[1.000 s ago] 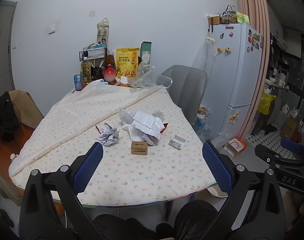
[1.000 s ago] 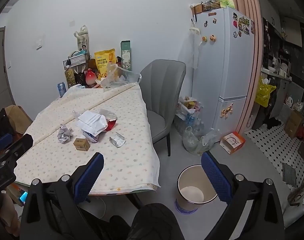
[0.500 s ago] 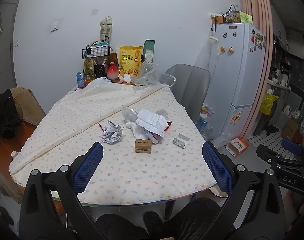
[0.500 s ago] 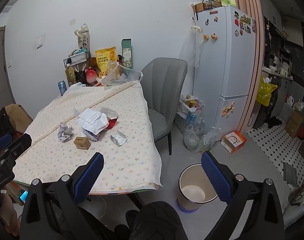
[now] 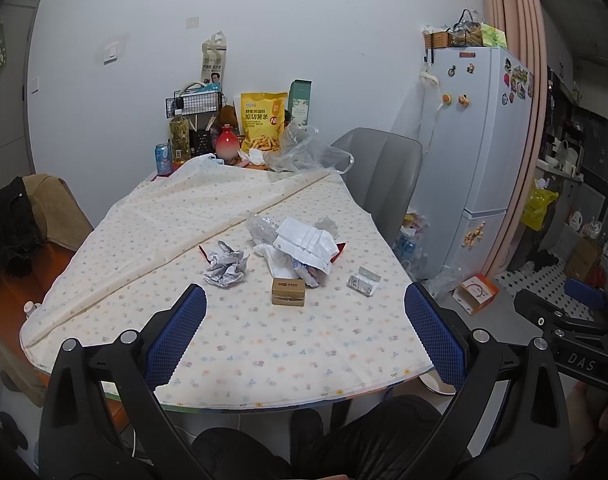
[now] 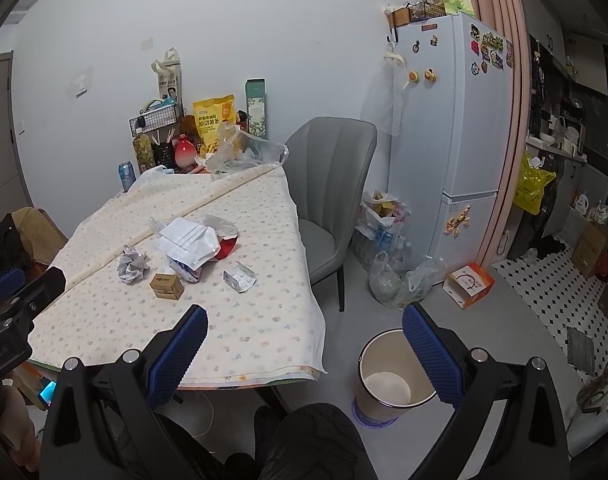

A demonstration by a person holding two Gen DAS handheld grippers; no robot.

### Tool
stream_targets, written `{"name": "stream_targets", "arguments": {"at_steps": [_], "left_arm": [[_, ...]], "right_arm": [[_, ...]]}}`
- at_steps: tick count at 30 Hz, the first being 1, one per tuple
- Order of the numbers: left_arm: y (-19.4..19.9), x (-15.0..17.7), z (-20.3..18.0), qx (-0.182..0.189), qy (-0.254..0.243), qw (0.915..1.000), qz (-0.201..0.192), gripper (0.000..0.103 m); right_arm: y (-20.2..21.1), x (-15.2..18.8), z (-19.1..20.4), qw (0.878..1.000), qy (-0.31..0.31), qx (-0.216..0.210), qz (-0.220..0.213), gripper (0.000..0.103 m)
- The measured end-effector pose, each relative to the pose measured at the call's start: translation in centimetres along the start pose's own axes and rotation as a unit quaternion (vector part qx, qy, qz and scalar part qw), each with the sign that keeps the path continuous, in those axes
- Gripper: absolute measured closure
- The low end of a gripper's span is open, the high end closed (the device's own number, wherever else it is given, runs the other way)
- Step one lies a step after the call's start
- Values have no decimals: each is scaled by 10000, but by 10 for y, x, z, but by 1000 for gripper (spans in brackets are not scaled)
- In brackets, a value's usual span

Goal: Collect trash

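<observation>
Both grippers hang in the air short of the table's (image 5: 104, 248) near edge. The left gripper (image 5: 304, 324) has its blue-padded fingers (image 5: 176, 332) spread wide, nothing between them. The right gripper (image 6: 304, 340) is spread just as wide and empty, held off the table's right corner, its fingers (image 6: 432, 356) level.
</observation>
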State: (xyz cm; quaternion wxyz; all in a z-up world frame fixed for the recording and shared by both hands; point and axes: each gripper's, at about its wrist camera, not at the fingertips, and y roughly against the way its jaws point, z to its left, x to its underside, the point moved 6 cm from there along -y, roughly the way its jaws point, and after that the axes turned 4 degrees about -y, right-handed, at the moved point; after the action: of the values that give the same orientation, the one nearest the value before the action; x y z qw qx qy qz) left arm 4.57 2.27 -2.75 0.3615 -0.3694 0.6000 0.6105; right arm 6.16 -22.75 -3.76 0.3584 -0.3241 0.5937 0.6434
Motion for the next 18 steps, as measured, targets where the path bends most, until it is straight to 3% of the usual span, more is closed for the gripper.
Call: {"name": "stream_targets", "arguments": {"at_steps": [18], "left_arm": [[3, 2, -7, 39, -84, 10000, 0, 4]], "right_arm": [[5, -2, -6, 10000, -56, 32, -45, 7]]}}
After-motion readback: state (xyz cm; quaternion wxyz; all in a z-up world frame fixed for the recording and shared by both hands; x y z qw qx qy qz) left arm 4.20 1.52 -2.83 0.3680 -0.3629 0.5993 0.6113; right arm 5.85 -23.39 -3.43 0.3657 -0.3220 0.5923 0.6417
